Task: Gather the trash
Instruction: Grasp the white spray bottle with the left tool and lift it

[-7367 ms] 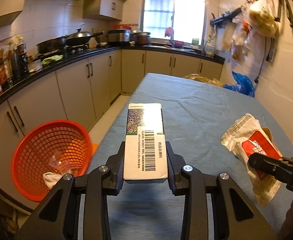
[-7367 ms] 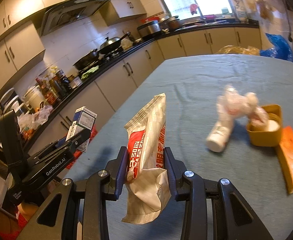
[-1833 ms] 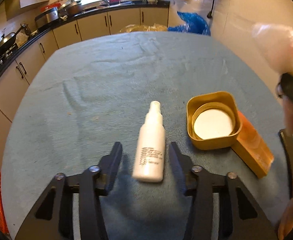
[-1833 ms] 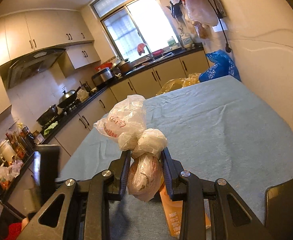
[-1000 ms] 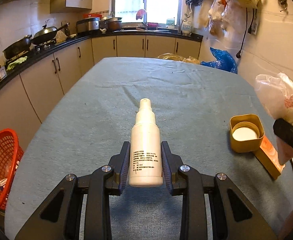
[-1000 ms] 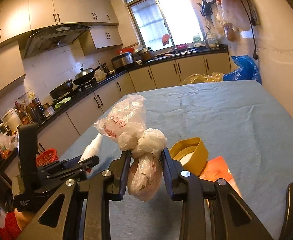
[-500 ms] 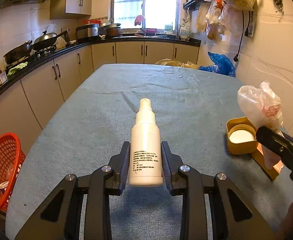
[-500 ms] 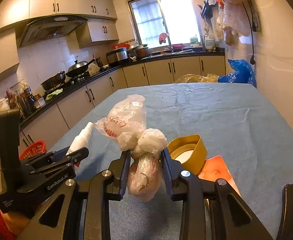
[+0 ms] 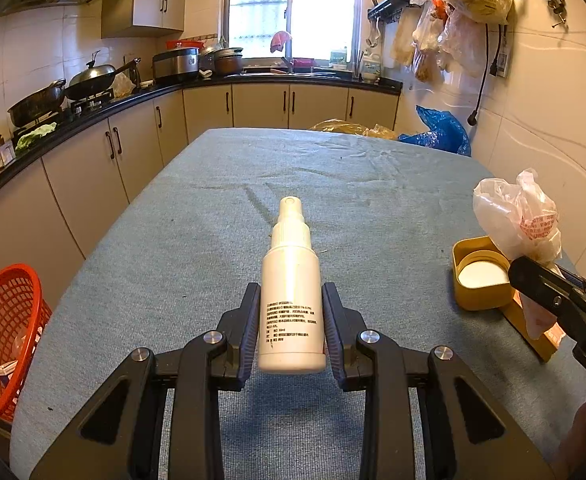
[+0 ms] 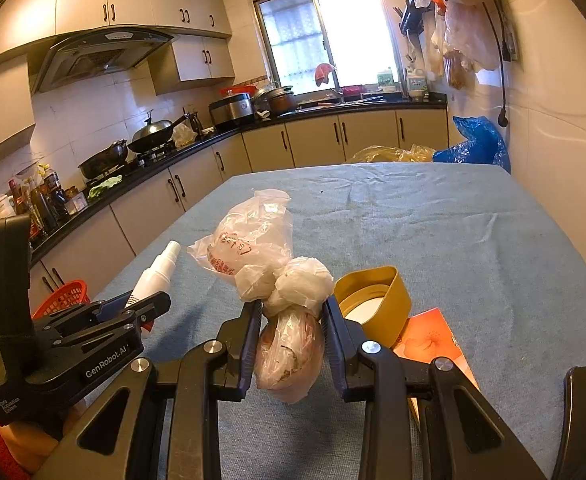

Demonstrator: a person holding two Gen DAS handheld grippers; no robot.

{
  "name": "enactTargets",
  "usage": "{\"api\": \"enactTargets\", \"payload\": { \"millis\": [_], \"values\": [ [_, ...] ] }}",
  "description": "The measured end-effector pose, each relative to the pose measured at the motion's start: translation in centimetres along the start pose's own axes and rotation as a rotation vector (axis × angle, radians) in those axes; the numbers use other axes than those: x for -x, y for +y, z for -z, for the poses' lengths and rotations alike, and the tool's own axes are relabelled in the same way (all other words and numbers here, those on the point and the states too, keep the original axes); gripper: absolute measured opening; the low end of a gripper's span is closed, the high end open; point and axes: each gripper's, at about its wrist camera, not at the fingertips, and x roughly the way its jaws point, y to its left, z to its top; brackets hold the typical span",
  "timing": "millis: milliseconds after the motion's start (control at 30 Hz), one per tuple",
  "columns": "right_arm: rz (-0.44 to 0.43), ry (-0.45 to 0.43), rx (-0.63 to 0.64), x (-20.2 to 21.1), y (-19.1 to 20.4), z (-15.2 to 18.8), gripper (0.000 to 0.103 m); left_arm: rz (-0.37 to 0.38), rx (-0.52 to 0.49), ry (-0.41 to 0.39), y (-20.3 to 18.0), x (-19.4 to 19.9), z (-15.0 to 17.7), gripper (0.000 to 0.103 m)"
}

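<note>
Trash is in both of your grippers at once: your left gripper (image 9: 292,322) is clamped on a white spray bottle (image 9: 291,288), its pads pressed against the lower, labelled half of the body, so the bottle lies along the fingers with its nozzle pointing away from you, held above the blue cloth of the counter (image 9: 213,248). Your right gripper (image 10: 292,340) is closed on a knotted plastic bag (image 10: 285,312) — the pads squeeze the pinkish bundle just below the knot, while the looser part with red print bunches above and ahead of the fingers. In the left wrist view that bag and the right gripper show at the right edge, raised over the counter; in the right wrist view the left gripper and bottle sit off to the left, the two loads well apart. Just beyond the bag, on the counter, a yellow container (image 10: 377,300) stands with a white disc inside it, and an orange packet (image 10: 433,344) lies flat, touching its near side. An orange mesh basket (image 9: 3,344) sits low beside the counter's left edge, with a few pale scraps inside — you cannot make out what they are. Farther back, a crumpled yellow bag (image 9: 353,128) and a blue bag (image 9: 441,134) rest past the counter's far end, below cabinets, pans and a bright window.
</note>
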Motion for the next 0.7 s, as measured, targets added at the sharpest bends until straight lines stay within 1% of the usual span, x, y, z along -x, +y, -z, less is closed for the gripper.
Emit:
{"api": "enactTargets", "payload": {
  "millis": [700],
  "values": [
    [-0.005, 0.0, -0.001, -0.03, -0.01, 0.03, 0.033, -0.001, 0.002, 0.003, 0.08, 0.0, -0.02, 0.029]
  ]
}}
